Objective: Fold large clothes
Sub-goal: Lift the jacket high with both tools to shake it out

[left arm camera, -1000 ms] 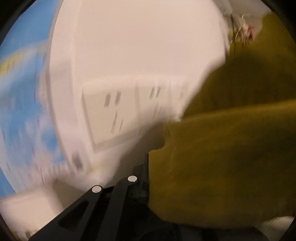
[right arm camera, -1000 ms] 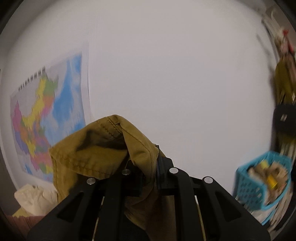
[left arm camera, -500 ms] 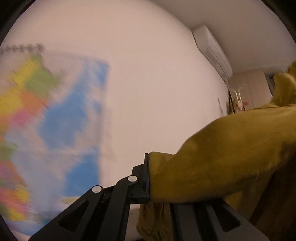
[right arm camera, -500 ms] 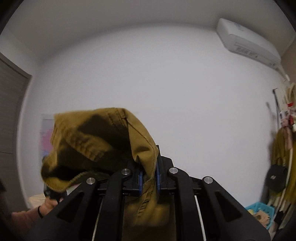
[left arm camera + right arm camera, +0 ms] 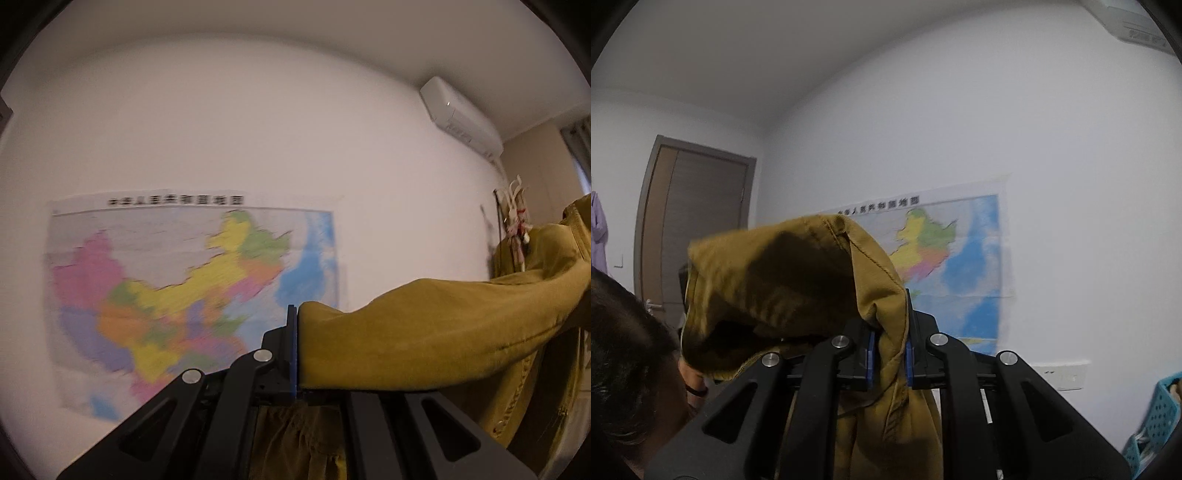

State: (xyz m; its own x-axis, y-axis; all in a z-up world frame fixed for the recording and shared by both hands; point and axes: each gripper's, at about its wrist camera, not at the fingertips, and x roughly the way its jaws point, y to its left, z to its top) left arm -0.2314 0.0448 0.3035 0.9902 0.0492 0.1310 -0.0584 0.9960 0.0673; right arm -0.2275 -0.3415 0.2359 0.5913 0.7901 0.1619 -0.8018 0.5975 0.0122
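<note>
Between both tongs, garment (image 5: 424, 332) stretched sideways

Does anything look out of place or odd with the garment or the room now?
Nothing looks damaged. The mustard garment hangs bunched and unfolded, pinched in the right gripper and left gripper, both raised toward the wall map, with no surface beneath in view.

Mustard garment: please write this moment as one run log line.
left gripper: shut on mustard garment | right gripper: shut on it | garment raised, facing wall map
</note>
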